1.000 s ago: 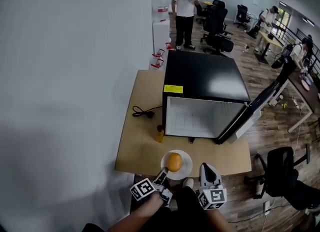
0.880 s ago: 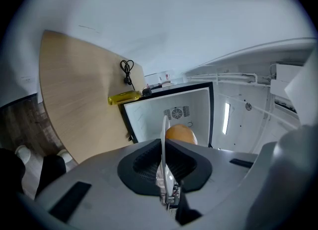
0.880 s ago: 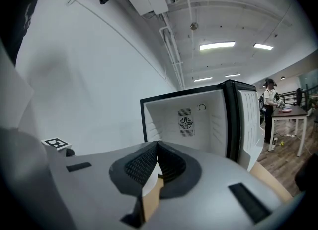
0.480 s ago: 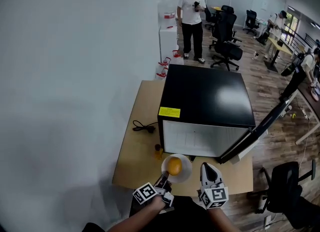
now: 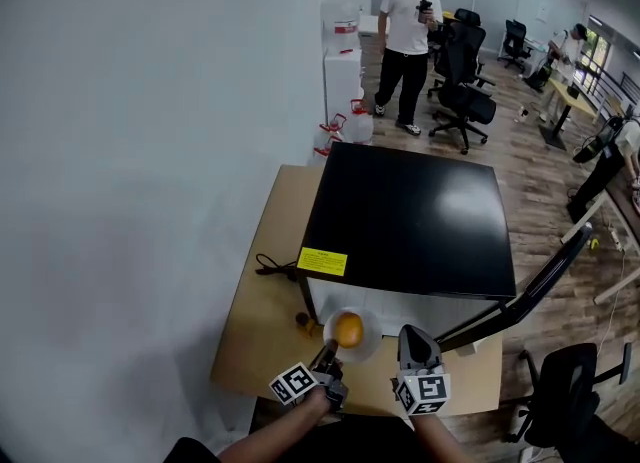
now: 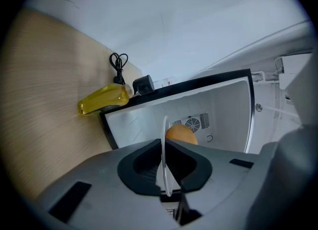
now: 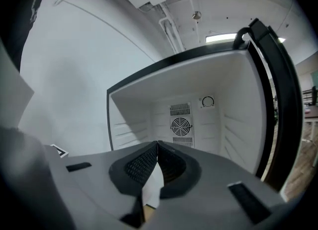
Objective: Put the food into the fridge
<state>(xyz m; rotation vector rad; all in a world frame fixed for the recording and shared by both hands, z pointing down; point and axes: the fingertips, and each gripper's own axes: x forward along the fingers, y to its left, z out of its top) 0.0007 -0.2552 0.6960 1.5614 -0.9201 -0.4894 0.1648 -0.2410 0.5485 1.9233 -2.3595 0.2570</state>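
An orange [image 5: 348,330] lies on a small white plate [image 5: 366,347], held just in front of the open black mini fridge [image 5: 410,221]. My left gripper [image 5: 328,356] is shut on the plate's near rim. In the left gripper view the plate [image 6: 164,174] shows edge-on between the pads of the left gripper [image 6: 164,143], with the orange [image 6: 181,134] behind it and the white fridge interior [image 6: 218,110] beyond. My right gripper [image 5: 411,334] is shut and holds nothing, beside the plate. The right gripper [image 7: 157,145] points into the fridge interior [image 7: 189,115].
The fridge door [image 5: 530,289] stands open to the right. A yellow bottle [image 6: 103,99] lies on the wooden table [image 5: 255,331] left of the fridge, by a black cable [image 6: 118,64]. A person [image 5: 408,41] and office chairs [image 5: 465,86] are far behind.
The plate with the orange has moved from the table's front edge up to the fridge opening, carried by the left gripper. The right gripper has come forward alongside it.
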